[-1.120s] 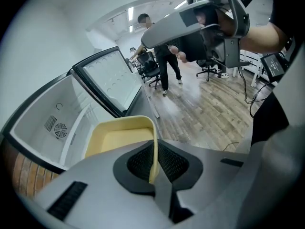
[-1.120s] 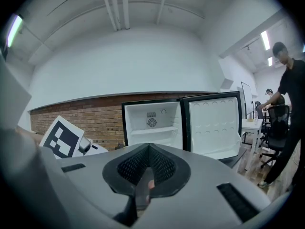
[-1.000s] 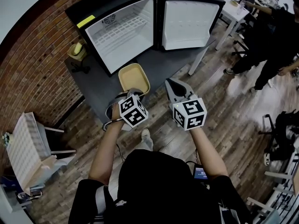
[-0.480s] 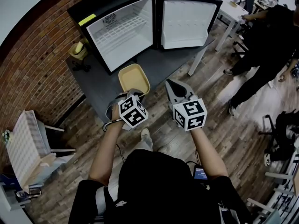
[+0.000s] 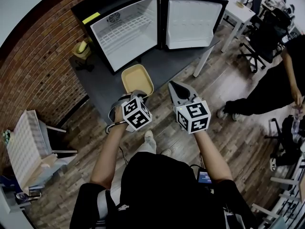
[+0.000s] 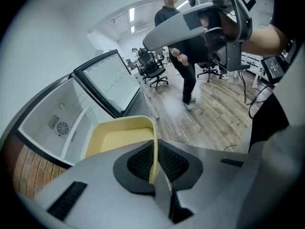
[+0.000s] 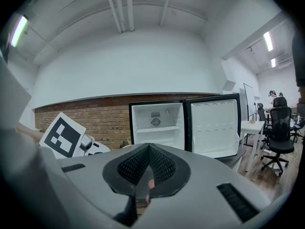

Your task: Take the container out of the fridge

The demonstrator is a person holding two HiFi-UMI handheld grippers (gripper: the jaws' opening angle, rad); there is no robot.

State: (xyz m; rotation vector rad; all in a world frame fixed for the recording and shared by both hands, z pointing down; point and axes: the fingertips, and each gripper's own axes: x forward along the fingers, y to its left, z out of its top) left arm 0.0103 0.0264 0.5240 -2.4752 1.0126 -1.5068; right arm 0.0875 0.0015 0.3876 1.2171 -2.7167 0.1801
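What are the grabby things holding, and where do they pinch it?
The left gripper pinches the yellow container by one side wall, at the rim. The right gripper is shut on nothing.

This is an open-plan office with a loft look. Black swivel chairs [image 5: 261, 41] on castors stand by a white desk [image 5: 237, 11]. Tube lights [image 7: 268, 41] run along a white ceiling, and a wood-plank floor [image 5: 228, 128] meets a bare brick wall [image 5: 38, 66]. A mini fridge [image 5: 125, 35] (its door swung wide open) sits on a dark table [image 5: 102, 92] against the bricks. A person [image 5: 267, 97] stands near the chairs.
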